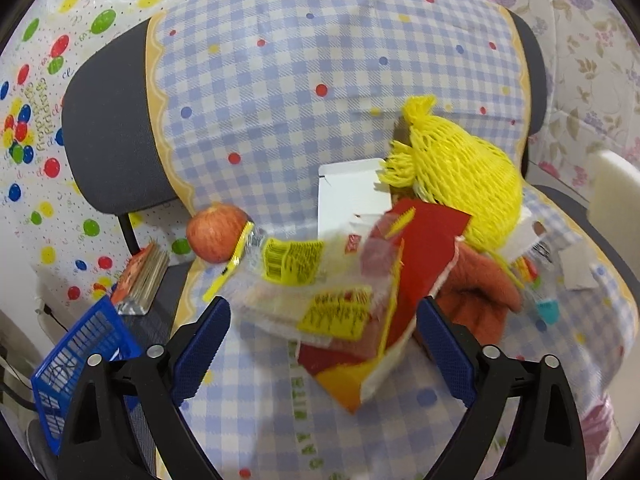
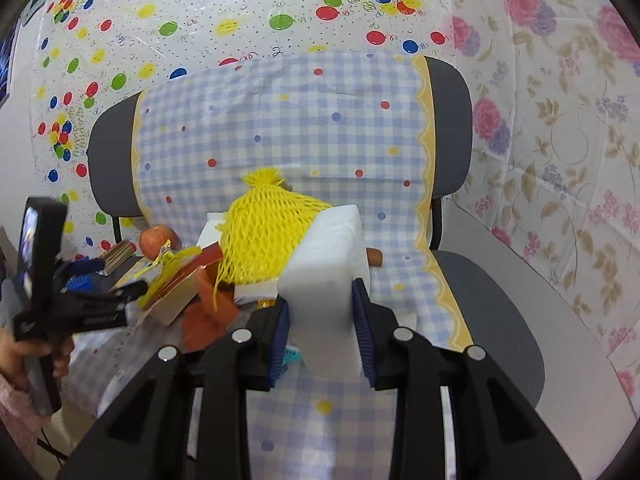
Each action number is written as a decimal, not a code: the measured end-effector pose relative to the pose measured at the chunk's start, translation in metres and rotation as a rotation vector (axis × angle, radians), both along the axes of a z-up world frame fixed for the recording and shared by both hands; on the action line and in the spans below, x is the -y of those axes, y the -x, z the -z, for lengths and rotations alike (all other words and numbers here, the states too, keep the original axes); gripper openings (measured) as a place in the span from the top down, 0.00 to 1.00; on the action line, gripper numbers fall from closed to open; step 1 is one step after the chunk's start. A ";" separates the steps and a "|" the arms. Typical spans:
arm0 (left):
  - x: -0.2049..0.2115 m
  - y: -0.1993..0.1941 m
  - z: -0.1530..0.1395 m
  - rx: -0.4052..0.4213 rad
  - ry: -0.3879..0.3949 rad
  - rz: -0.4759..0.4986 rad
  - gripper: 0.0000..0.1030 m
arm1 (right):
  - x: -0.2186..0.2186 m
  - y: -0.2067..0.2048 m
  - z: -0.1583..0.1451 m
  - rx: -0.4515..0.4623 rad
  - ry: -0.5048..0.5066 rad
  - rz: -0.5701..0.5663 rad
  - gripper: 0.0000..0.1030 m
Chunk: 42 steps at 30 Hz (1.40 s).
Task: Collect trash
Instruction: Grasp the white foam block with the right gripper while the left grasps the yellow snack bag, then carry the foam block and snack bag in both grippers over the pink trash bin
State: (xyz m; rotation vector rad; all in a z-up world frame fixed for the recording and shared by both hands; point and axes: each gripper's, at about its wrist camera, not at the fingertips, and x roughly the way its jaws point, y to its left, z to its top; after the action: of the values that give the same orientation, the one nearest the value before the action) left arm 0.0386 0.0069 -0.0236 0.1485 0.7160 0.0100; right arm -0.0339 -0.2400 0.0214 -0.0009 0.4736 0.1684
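**A:** Left wrist view: left gripper (image 1: 322, 342) is spread wide, a blurry snack wrapper (image 1: 340, 300) sits between its pads, can't tell if it's touching. Past it at 1 o'clock, yellow foam net (image 1: 460, 184), white box (image 1: 352, 196), orange cloth (image 1: 476, 288); apple (image 1: 216, 236) at 10. Blue basket (image 1: 80, 364) down at 8 o'clock.

**B:** Right wrist view: right gripper (image 2: 322, 332) is clamped partway on a white foam block (image 2: 324, 276), raised off the chair (image 2: 500, 320). Net pile (image 2: 260, 240) at 11 o'clock.

**A:** So barely started imo. One piece grabbed, nothing visibly binned, most of the pile left.
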 end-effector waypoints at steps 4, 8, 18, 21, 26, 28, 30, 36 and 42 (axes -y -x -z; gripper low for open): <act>0.004 -0.012 0.007 -0.016 0.003 0.015 0.12 | -0.003 0.003 0.007 -0.018 -0.010 -0.006 0.71; 0.012 -0.024 0.018 -0.028 -0.027 0.027 0.17 | -0.005 -0.004 0.017 -0.047 -0.023 -0.009 0.71; 0.003 -0.027 0.036 -0.037 -0.040 0.036 0.57 | -0.002 -0.013 0.029 -0.067 -0.031 0.004 0.70; -0.002 -0.019 0.028 -0.016 -0.045 0.064 0.81 | -0.002 -0.010 0.028 -0.051 -0.031 0.013 0.70; -0.025 0.012 -0.019 0.131 -0.001 0.066 0.92 | 0.004 -0.002 0.022 -0.043 -0.079 0.024 0.70; -0.036 0.024 -0.037 0.174 0.032 0.060 0.93 | 0.002 0.004 0.017 -0.030 -0.075 0.015 0.70; -0.048 0.039 -0.056 0.218 0.072 0.057 0.94 | -0.002 0.010 0.012 -0.019 -0.056 0.006 0.71; -0.044 0.081 -0.091 0.303 0.139 0.123 0.94 | -0.011 0.033 -0.003 0.015 -0.040 -0.009 0.71; -0.016 0.123 -0.102 0.347 0.195 0.243 0.94 | -0.006 0.064 -0.019 0.062 -0.038 0.012 0.70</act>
State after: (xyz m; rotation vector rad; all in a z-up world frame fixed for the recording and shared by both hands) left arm -0.0845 0.0224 0.0787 0.0439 0.3466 -0.2605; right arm -0.0977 -0.2337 0.0402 0.0343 0.4088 0.1649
